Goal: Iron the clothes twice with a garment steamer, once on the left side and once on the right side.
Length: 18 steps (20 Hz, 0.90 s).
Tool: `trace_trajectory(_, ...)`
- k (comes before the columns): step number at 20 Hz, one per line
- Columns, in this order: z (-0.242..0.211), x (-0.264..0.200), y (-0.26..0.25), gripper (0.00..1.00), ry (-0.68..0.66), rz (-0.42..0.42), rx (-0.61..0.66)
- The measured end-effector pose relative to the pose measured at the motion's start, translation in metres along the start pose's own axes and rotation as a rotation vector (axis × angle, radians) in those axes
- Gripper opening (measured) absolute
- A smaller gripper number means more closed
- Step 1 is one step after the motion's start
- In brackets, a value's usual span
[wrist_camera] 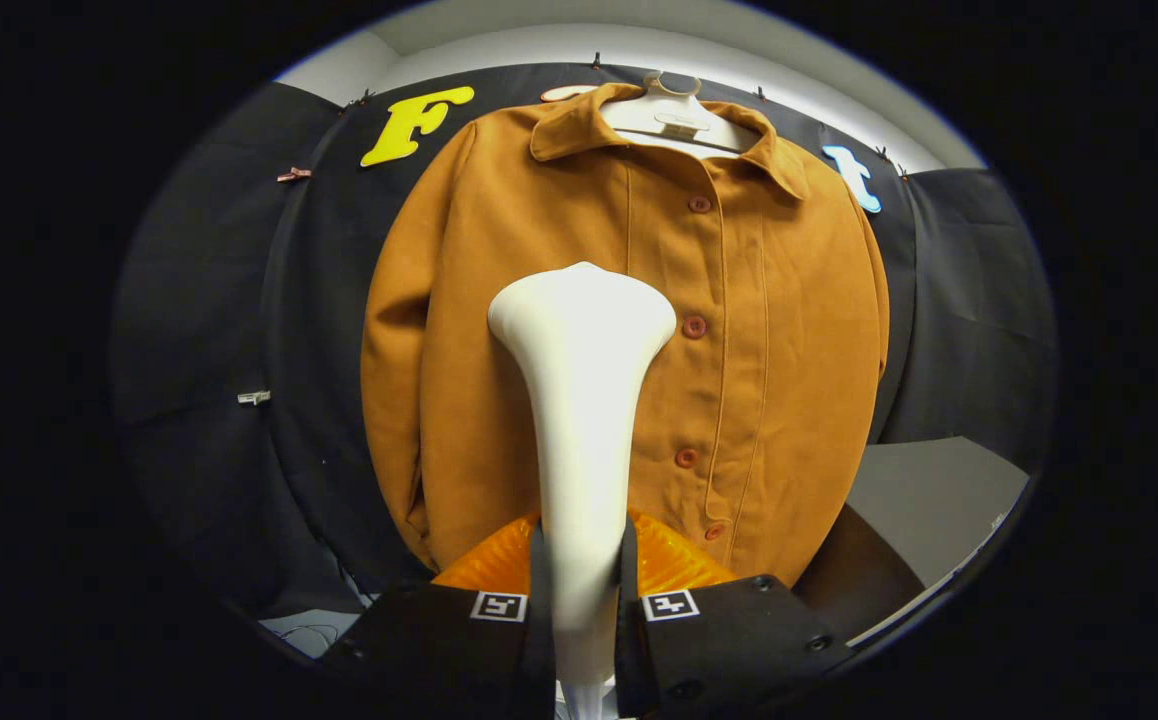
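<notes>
- Jacket (629, 380): brown, buttoned, hung on a pale hanger (677, 118) against the booth wall. This is the landmark for all entries below. Cloth looks soft and fairly thick; judged to give and swing if pushed, so light contact only. Front placket with buttons (694, 326) runs a little right of the jacket's middle.
- Garment steamer (584, 400): white, narrow neck flaring to a wide head. The head sits in front of the jacket's chest, just left of the placket; contact with the cloth cannot be told. Body looks like hard, smooth plastic, so likely stiff and a bit slippery; weight probably moderate. The narrow neck is the sensible grip point, and that is where it is held.
- Gripper (584, 590): below the jacket's hem, fingers closed to a narrow gap with both pressing the steamer's neck from either side. Hold looks centred and upright.
- Judgement: neither pass can be confirmed as done.
</notes>
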<state>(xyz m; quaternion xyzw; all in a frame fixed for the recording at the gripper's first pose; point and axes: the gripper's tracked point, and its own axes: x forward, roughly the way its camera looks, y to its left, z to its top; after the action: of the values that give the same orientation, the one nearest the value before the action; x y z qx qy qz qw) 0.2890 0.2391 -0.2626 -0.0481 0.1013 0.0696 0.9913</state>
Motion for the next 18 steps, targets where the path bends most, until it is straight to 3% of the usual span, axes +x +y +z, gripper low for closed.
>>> trace_trajectory(18, -0.140, -0.008, 0.016, 0.27, 0.170, 0.031, -0.003)
